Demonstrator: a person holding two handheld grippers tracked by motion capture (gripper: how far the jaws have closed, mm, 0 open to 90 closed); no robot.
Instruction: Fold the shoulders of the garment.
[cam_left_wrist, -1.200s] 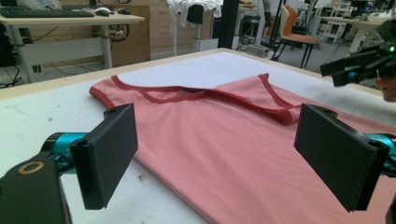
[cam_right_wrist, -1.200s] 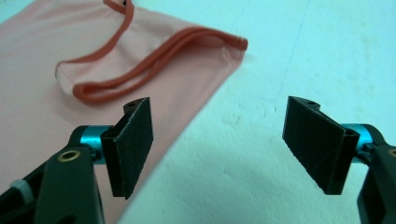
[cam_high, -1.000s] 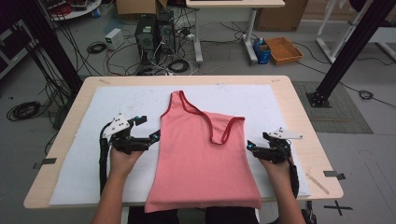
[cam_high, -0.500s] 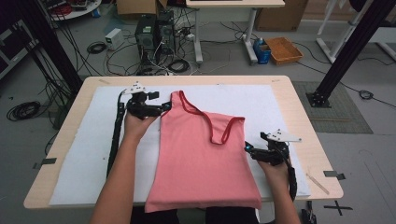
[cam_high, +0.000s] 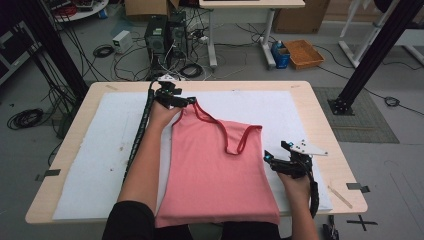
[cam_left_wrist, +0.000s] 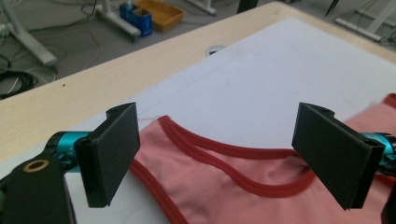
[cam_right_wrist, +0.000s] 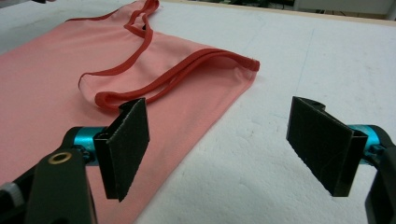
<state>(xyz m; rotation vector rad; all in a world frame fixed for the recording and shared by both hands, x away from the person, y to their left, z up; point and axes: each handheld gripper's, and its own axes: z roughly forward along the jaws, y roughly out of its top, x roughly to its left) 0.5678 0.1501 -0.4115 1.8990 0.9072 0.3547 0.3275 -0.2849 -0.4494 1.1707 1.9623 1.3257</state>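
A pink tank top (cam_high: 215, 165) with red trim lies flat on the white mat (cam_high: 100, 150), hem toward the person. My left gripper (cam_high: 187, 102) hovers open at the top's upper left strap (cam_left_wrist: 187, 140), jaws wide apart on either side of the strap with nothing held. My right gripper (cam_high: 270, 159) is open beside the top's right edge; its left jaw is over the pink cloth (cam_right_wrist: 56, 93) and its right jaw over bare mat. The red neckline loop (cam_right_wrist: 135, 79) lies ahead of it.
The mat covers a wooden table (cam_high: 320, 115). Beyond the far edge, the floor holds computer towers (cam_high: 165, 35), tangled cables and an orange bin (cam_high: 303, 52). A black frame post (cam_high: 375, 55) stands at the right.
My left gripper has travelled from the top's left side up to its upper left strap. The right gripper has barely shifted.
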